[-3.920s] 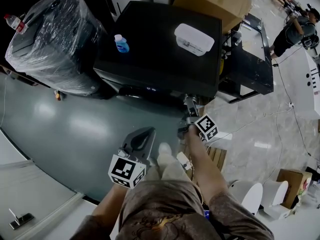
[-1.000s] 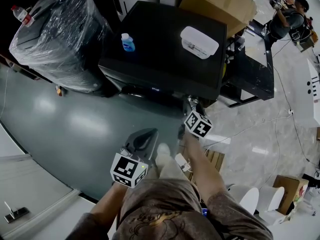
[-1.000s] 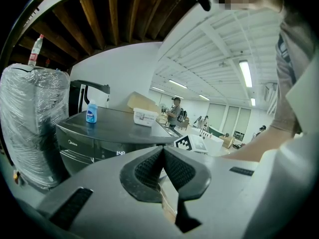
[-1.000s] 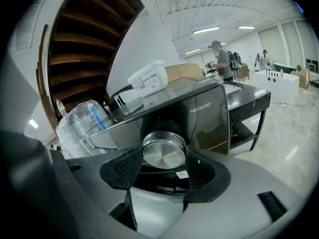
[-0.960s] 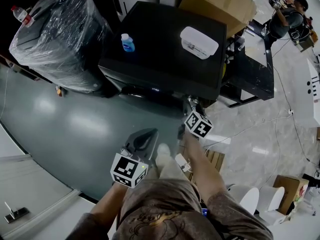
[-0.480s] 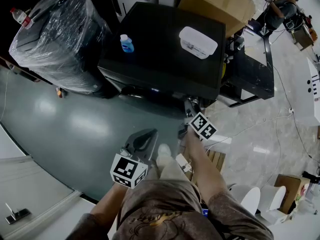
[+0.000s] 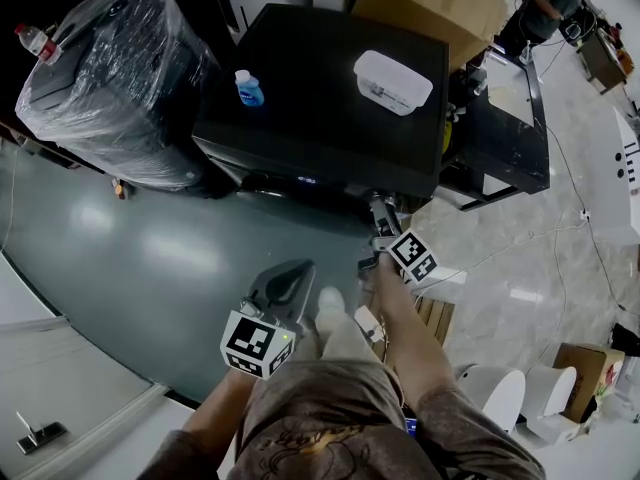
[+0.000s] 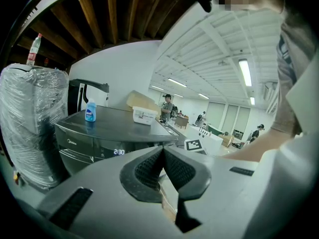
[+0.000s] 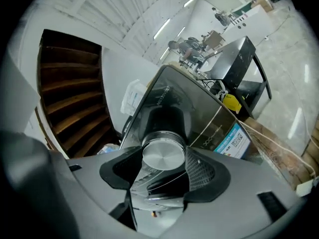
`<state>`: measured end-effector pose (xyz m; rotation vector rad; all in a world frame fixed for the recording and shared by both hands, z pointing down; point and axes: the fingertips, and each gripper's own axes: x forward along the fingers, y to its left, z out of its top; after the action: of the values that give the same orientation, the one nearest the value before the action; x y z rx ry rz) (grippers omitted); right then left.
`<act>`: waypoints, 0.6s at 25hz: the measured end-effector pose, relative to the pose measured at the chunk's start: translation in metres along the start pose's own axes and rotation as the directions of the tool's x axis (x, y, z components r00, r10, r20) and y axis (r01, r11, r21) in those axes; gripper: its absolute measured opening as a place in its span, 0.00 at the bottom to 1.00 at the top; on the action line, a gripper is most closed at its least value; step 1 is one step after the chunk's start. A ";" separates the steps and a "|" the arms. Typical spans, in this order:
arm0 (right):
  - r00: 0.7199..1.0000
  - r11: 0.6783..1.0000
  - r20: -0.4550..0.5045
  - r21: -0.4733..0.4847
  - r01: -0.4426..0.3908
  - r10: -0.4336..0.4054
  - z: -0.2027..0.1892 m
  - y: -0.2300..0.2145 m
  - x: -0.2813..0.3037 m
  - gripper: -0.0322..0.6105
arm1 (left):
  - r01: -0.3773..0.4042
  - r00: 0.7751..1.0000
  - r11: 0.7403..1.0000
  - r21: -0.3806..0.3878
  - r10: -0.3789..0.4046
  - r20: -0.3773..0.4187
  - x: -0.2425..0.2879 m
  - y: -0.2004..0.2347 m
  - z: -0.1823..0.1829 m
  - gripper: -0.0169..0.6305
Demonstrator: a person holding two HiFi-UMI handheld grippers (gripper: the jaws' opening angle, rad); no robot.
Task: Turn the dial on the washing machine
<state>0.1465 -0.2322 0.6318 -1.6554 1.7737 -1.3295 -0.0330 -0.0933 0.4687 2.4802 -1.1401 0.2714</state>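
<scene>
Dial (image 9: 163, 156): silver knob at the right end of the washing machine (image 7: 320, 108) front panel, just under the lid edge. Going left to right: left gripper (image 8: 162, 151) hangs low in front of the machine's left half, well apart from the panel, jaws closed on each other with nothing between them; not in play. Blue bottle (image 7: 244, 87) and white box (image 7: 390, 80) sit on the lid, clear of the panel. Right gripper (image 7: 380, 208) is at the panel's right end, clearly the nearer hand, and is clamped on the dial: knob sits dead centre between the jaws, ribbed pads (image 9: 202, 171) against its rim on both sides. Key relation: the dial's axis sticks straight out of the panel and lines up with the direction the right gripper points, face-on to its camera. So my read is the next move is pure wrist roll about that line, no push or pull. Machine looks tilted in the right gripper view, so the wrist is already rolled. Risk: pads slipping on smooth metal.
</scene>
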 end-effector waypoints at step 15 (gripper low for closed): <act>0.987 0.932 0.094 0.327 -0.157 0.134 -0.002 -0.009 0.001 0.46 | 0.009 1.000 1.000 0.002 -0.009 -0.015 0.005 0.000 -0.004 0.03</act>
<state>0.1497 -0.2309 0.6400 -1.3429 1.4996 -1.3948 -0.0296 -0.0955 0.4738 2.4805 -1.1229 0.2889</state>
